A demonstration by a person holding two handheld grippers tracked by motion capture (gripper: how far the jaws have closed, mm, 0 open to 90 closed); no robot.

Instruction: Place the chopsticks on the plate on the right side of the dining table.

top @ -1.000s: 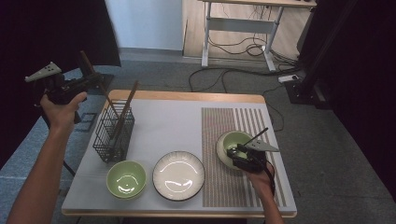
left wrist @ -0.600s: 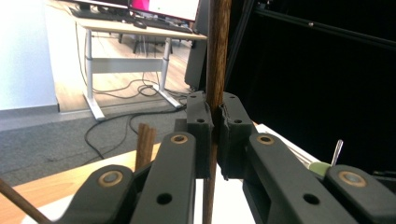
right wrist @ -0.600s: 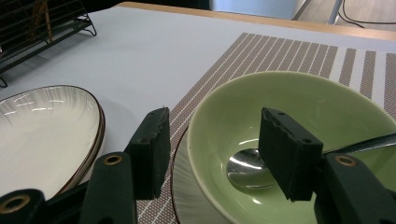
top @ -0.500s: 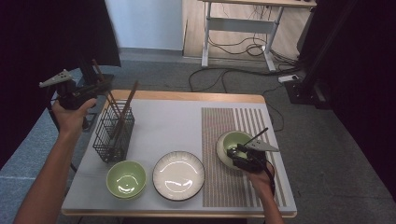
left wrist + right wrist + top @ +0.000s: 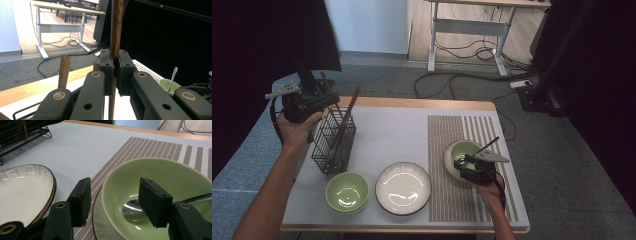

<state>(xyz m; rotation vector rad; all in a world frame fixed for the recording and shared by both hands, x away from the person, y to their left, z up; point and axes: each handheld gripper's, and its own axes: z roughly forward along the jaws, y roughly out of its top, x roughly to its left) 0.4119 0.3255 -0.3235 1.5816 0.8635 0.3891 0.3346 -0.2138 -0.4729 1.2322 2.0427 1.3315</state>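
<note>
high view: left gripper (image 5: 319, 97) above wire basket (image 5: 333, 143); two green bowls, one plate (image 5: 403, 187) | left gripper view: jaws clamp one chopstick (image 5: 115, 32); another beside | right gripper view: right gripper (image 5: 113, 201) apart, astride bowl (image 5: 155, 195) rim; one spoon (image 5: 133, 210) inside

I can read no text, label, brand, number or sign anywhere here.
</note>
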